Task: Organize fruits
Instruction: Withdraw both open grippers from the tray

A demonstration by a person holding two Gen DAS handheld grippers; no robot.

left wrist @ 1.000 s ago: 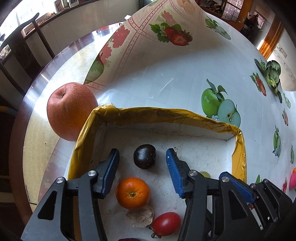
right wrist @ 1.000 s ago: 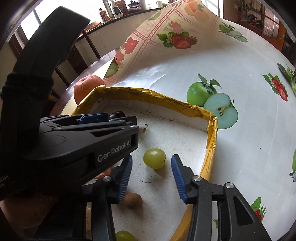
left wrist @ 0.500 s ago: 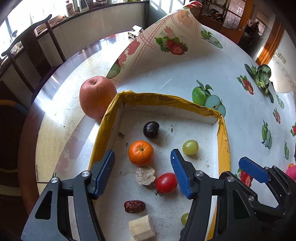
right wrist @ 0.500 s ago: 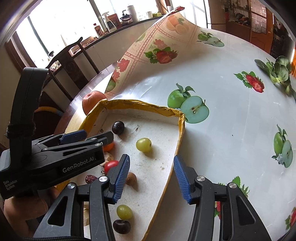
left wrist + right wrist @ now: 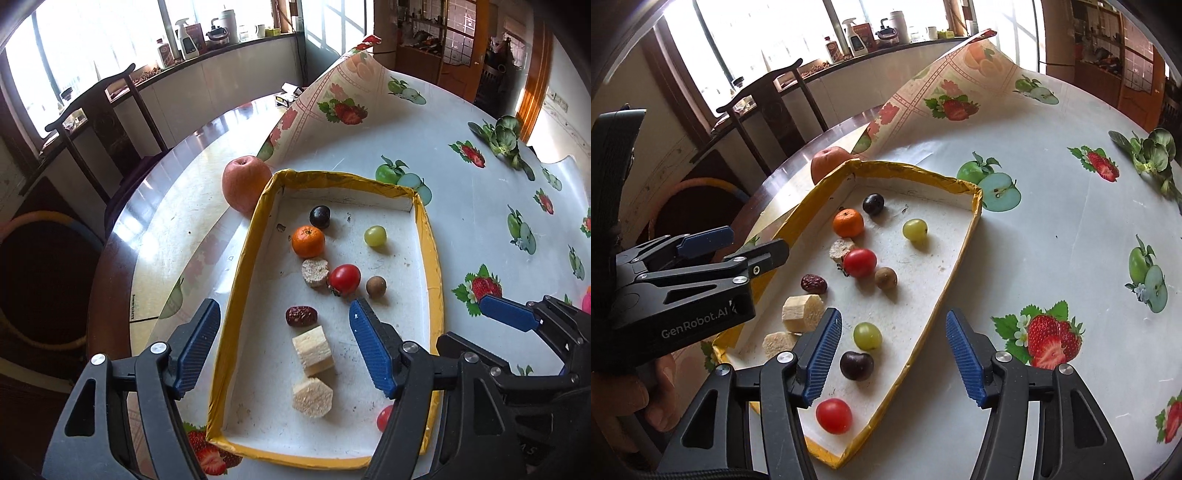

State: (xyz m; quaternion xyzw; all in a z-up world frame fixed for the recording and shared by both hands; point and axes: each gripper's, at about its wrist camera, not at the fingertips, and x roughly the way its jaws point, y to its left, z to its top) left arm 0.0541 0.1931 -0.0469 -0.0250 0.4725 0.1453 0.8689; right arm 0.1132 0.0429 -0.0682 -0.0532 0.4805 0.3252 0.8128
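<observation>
A yellow-rimmed white tray [image 5: 431, 236] [image 5: 975, 199] holds several small fruits: an orange [image 5: 308, 241] [image 5: 848, 222], a dark plum [image 5: 320, 216] [image 5: 873, 204], a green grape [image 5: 375, 236] [image 5: 915, 229], a red tomato [image 5: 344, 279] [image 5: 860, 262], a brown longan [image 5: 376, 286], a red date [image 5: 301, 316] and pale cut chunks [image 5: 313, 350]. A large red apple [image 5: 245, 182] [image 5: 829, 162] sits outside the tray's far left corner. My left gripper [image 5: 284, 347] is open and empty above the tray's near left. My right gripper [image 5: 894, 358] is open and empty over the tray's near right edge.
The round table carries a fruit-print cloth [image 5: 461, 122], folded up at the far side. A leafy green vegetable [image 5: 502, 138] [image 5: 1152, 155] lies at the far right. A dark wooden chair [image 5: 103, 122] stands beyond the table's left edge.
Both grippers have pulled back and up from the tray, so the whole tray and more fruits have come into view. Both stay open and empty.
</observation>
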